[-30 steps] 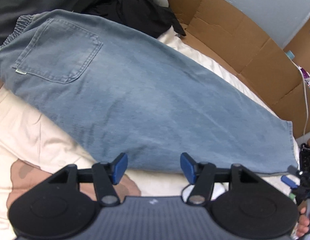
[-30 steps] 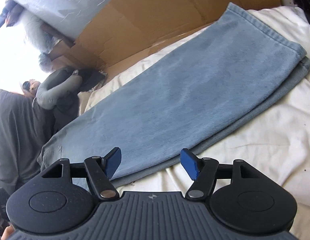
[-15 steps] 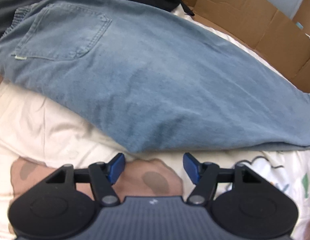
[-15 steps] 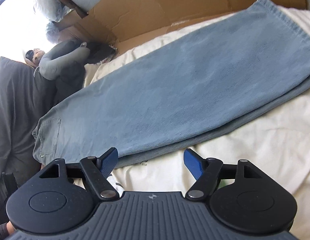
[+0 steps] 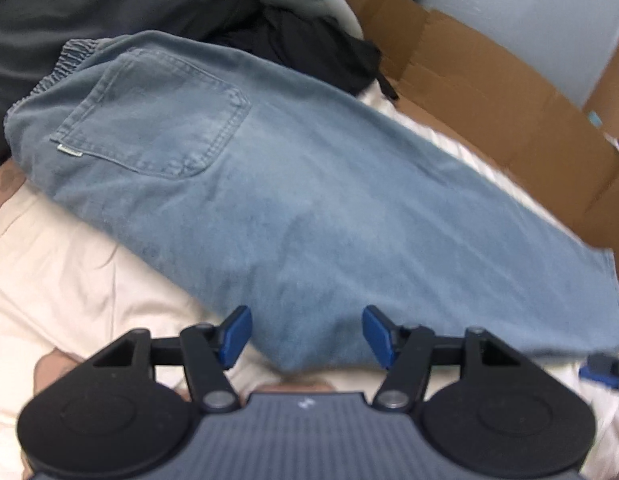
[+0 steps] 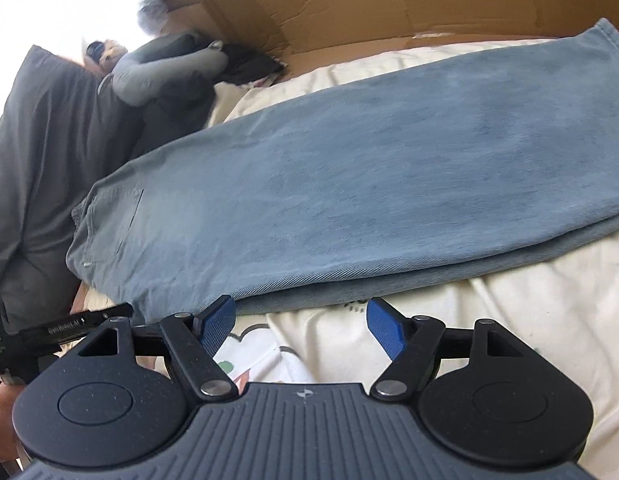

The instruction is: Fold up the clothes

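Note:
Light blue jeans [image 5: 309, 200] lie folded lengthwise on a cream bedsheet [image 5: 69, 280], back pocket [image 5: 157, 120] up, waistband at the upper left, hem [image 5: 605, 292] at the right. My left gripper [image 5: 308, 336] hovers over the near edge of the thigh. Its jaws are closing, denim lies between the blue pads [image 5: 237, 336], and they do not press on it. In the right wrist view the jeans [image 6: 349, 184] run from lower left to upper right. My right gripper [image 6: 300, 324] is open just short of their near edge, over bare sheet [image 6: 529, 320].
Flattened cardboard [image 5: 489, 92] lines the far side of the bed. Dark clothes [image 5: 309, 40] and grey fabric [image 5: 89, 0] are piled beyond the waistband. A grey cushion [image 6: 165, 64] lies at the far left. The left tool's black bar [image 6: 49, 328] shows at the left edge.
The left gripper has come forward, so the jeans' near edge now lies between its pads. The right gripper has slid left along the jeans toward the waist end.

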### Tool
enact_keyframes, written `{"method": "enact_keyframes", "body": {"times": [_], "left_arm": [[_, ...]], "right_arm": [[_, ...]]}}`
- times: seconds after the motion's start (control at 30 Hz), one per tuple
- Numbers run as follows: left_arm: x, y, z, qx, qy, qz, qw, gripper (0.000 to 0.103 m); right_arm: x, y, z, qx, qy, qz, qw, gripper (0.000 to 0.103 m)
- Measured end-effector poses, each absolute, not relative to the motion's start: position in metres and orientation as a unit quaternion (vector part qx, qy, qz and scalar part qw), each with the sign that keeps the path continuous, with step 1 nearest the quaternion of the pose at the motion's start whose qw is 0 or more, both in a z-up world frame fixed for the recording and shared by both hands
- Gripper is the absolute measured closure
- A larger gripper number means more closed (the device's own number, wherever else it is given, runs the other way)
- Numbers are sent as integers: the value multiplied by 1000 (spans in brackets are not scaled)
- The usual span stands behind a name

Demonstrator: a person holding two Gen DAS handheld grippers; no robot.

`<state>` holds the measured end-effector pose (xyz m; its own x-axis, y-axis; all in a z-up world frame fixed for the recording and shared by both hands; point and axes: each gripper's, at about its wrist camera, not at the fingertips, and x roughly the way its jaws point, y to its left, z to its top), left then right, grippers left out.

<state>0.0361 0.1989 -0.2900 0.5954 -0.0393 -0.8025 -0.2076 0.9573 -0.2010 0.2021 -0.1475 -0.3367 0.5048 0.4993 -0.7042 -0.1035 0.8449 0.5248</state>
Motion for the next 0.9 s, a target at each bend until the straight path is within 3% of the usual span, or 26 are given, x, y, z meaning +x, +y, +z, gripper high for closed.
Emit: {"method": "enact_keyframes", "body": {"times": [0.23, 0.47, 0.73, 0.9], "left_arm": [[32, 191, -313, -106, 486, 53, 866, 35], [42, 168, -329, -23, 492, 35, 869, 19], [39, 193, -307, -84, 455, 64, 884, 40], [37, 206, -286, -144, 405, 49, 902, 40]], "right_arm": [[204, -132, -337, 203, 471, 196, 836, 25], [198, -115, -344, 187, 485, 210, 828, 25], [196, -92, -351, 159, 504, 242, 814, 25], [200, -68, -344, 123, 486, 282, 818, 25]]}}
